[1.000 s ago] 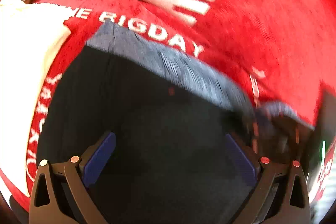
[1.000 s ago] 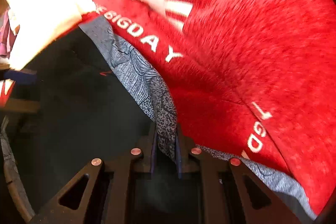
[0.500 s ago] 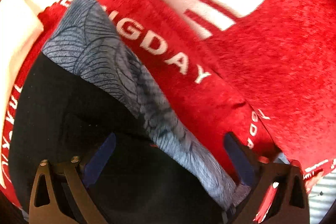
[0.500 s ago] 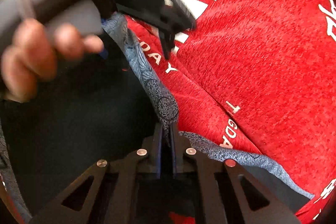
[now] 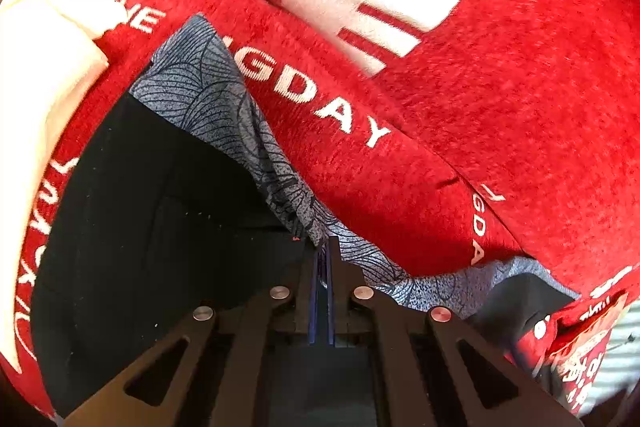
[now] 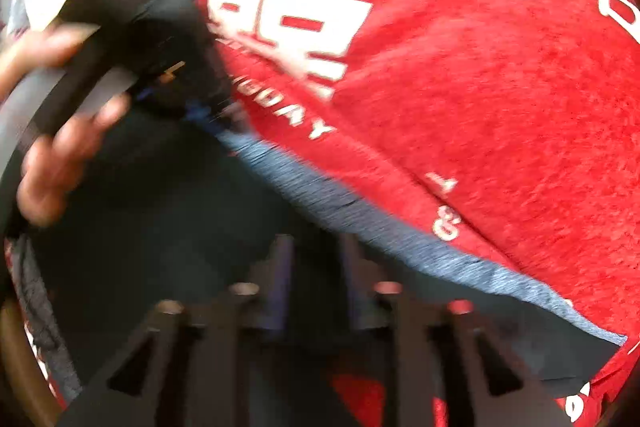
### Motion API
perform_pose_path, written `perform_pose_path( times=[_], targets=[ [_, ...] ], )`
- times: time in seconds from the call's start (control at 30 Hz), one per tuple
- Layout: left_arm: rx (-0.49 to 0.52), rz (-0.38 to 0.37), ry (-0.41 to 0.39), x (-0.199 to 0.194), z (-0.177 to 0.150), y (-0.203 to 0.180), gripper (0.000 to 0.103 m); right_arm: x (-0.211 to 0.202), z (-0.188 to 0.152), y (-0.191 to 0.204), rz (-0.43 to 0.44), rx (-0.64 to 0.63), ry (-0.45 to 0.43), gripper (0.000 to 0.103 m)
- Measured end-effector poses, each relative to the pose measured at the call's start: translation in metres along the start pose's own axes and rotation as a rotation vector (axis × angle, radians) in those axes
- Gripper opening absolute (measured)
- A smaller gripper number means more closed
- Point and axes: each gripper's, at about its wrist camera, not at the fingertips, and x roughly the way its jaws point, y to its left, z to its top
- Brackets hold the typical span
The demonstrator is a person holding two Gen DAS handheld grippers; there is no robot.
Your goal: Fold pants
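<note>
Fingers [image 5: 322,267] pinch pants [image 5: 152,211] (waistband) on red blanket [image 5: 500,115].

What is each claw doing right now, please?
Left claw: shut on the patterned waistband of the black pants.
Right claw: open, holding nothing; the view is blurred.

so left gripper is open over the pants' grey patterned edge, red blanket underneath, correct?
Not open. In the left wrist view the left gripper is shut on the grey patterned edge of the dark pants. The red blanket underneath is right.
</note>
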Motion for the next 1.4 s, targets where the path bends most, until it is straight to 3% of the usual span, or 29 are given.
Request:
perform_pose_path(
  times=[0.03,0.13,0.27,0.3,0.33,0.37,0.5,0.67,0.83,0.97,1.07,1.23,1.3,1.4],
  targets=[
    [0.012,-0.003,-0.009,-0.003,-0.003,0.001,0.004,0.006,0.006,-0.004,0.032,0.000,0.010,0.081],
    [0.023,-0.008,-0.010,-0.002,-0.008,0.002,0.004,0.030,0.024,-0.002,0.069,-0.101,0.056,0.082],
    [0.039,-0.001,-0.003,-0.004,-0.011,0.006,0.004,0.079,0.032,0.009,0.121,-0.215,0.229,0.082],
    [0.040,-0.006,-0.002,-0.006,-0.012,0.008,0.004,0.089,0.031,0.009,0.134,-0.223,0.271,0.066],
    [0.035,-0.022,0.006,-0.009,-0.013,0.011,0.004,0.093,0.031,0.007,0.138,-0.215,0.297,0.020],
    [0.033,-0.029,0.006,-0.012,-0.016,0.013,0.004,0.091,0.030,0.005,0.150,-0.180,0.305,0.021],
    [0.058,-0.099,-0.031,-0.040,-0.033,0.015,0.004,0.045,0.022,0.014,0.119,-0.129,0.189,0.015],
    [0.099,-0.197,-0.060,-0.081,-0.076,0.028,0.004,-0.022,-0.006,0.049,-0.010,-0.089,0.083,0.014],
    [0.150,-0.210,-0.078,-0.109,-0.126,0.047,0.005,-0.066,-0.027,0.085,-0.069,-0.068,0.024,0.014],
    [0.175,-0.226,-0.046,-0.121,-0.165,0.073,0.005,-0.081,-0.056,0.121,-0.113,-0.075,0.005,0.014],
    [0.165,-0.223,0.032,-0.114,-0.195,0.096,0.005,-0.084,-0.090,0.149,-0.125,-0.066,0.031,0.014],
    [0.116,-0.186,0.157,-0.093,-0.223,0.124,0.005,-0.071,-0.141,0.191,-0.223,-0.047,0.107,0.014],
    [0.100,-0.157,0.174,-0.095,-0.228,0.131,0.011,-0.062,-0.150,0.207,-0.307,-0.103,0.112,0.014],
    [0.130,-0.072,0.151,-0.111,-0.235,0.134,0.012,-0.058,-0.155,0.218,-0.393,-0.128,0.103,0.014]
  ],
)
